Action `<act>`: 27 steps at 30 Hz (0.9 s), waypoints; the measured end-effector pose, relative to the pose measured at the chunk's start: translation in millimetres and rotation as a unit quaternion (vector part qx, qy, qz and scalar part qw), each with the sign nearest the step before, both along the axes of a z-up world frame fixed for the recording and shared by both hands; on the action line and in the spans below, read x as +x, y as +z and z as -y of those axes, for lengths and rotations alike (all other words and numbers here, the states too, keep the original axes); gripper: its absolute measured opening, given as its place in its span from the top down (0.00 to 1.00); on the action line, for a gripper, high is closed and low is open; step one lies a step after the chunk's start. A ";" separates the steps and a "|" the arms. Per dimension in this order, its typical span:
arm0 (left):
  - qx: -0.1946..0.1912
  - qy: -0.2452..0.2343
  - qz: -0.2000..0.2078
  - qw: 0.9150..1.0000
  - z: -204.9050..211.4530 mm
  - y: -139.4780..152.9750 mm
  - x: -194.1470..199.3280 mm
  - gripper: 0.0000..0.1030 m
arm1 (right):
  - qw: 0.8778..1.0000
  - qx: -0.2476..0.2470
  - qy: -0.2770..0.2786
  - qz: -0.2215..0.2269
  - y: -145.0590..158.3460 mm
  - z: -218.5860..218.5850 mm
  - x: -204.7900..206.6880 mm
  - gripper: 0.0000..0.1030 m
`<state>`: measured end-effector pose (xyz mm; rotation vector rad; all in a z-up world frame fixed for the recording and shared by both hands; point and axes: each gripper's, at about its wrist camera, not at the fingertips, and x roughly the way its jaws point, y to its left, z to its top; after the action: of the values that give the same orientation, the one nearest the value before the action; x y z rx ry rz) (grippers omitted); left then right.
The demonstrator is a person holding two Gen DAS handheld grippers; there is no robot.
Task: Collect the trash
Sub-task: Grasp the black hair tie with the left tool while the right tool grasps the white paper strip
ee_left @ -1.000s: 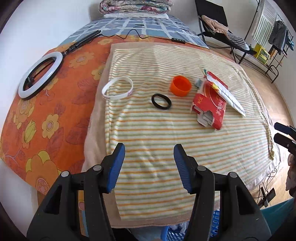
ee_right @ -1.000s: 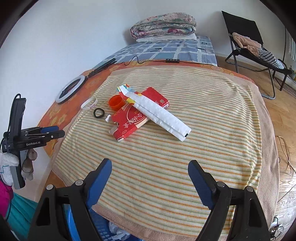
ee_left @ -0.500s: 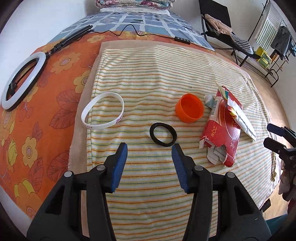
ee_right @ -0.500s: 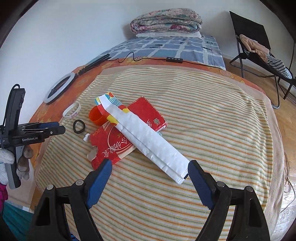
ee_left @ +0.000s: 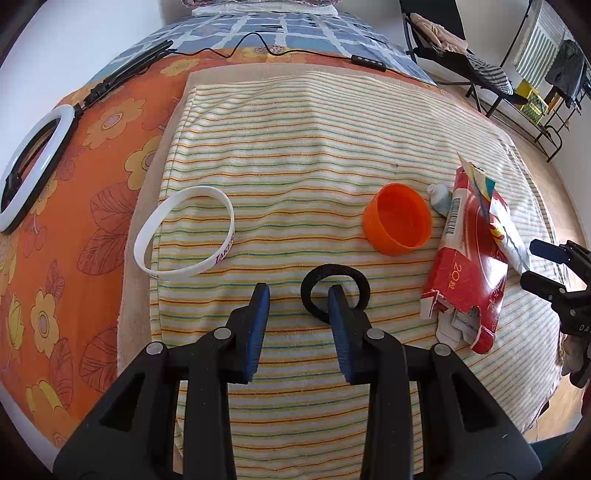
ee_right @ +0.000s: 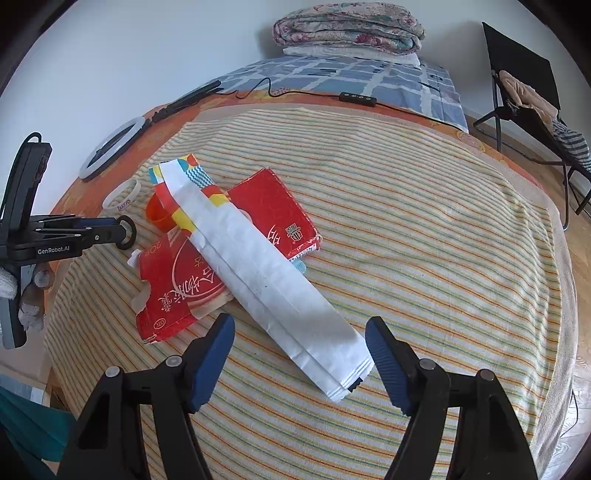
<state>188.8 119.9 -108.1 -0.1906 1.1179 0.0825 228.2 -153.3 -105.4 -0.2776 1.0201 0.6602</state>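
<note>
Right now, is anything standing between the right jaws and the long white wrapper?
Nothing visible. The right gripper is open, and the white wrapper lies on top of the red packet, its near end between the jaws.

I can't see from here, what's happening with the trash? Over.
Left hand-held gripper open, one finger through black ring. Right hand-held gripper open, straddling white wrapper end. Wrapper lies across red packet. Nothing grabbed yet.

Striped towel (ee_left: 295,147), white ring light (ee_left: 29,166), folding chair (ee_right: 524,92), folded blankets (ee_right: 347,31)
</note>
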 end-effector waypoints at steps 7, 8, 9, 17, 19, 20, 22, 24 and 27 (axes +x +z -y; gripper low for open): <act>0.009 -0.014 0.007 1.000 6.7 0.2 0.8 0.88 | 1.000 -0.005 0.010 -0.002 -6.2 -4.2 -1.6 0.43; 0.013 -0.016 0.008 1.000 8.6 0.6 0.3 0.90 | 1.000 -0.006 0.012 0.000 -5.7 -4.7 -2.4 0.46; 0.018 -0.019 0.010 1.000 10.5 0.9 -0.2 0.91 | 1.000 -0.006 0.013 0.002 -4.9 -4.8 -3.4 0.49; 0.023 -0.014 0.017 0.999 9.3 6.3 -6.2 0.95 | 1.000 -0.002 0.016 0.008 1.7 -2.2 -9.6 0.79; 0.024 -0.013 0.020 0.999 8.4 8.2 -7.4 0.95 | 1.000 -0.004 0.018 0.012 3.1 -2.3 -11.4 0.87; 0.023 -0.012 0.020 0.999 7.8 8.9 -8.2 0.95 | 1.000 -0.002 0.024 0.014 4.4 -2.5 -12.9 0.87; 0.022 -0.010 0.021 0.999 6.9 9.8 -9.2 0.95 | 0.999 -0.006 0.041 0.022 7.3 -4.9 -17.1 0.85; 0.021 -0.009 0.022 0.999 5.7 9.9 -9.7 0.95 | 0.998 -0.025 0.037 0.034 7.8 -7.6 -18.3 0.33; 0.021 -0.008 0.020 1.000 5.3 8.8 -9.1 0.95 | 0.995 -0.044 0.039 0.079 8.7 -12.3 -22.2 0.23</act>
<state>179.8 114.6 -99.3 -0.1443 1.0759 0.0868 206.0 -141.0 -96.7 -0.4416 0.8917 0.6549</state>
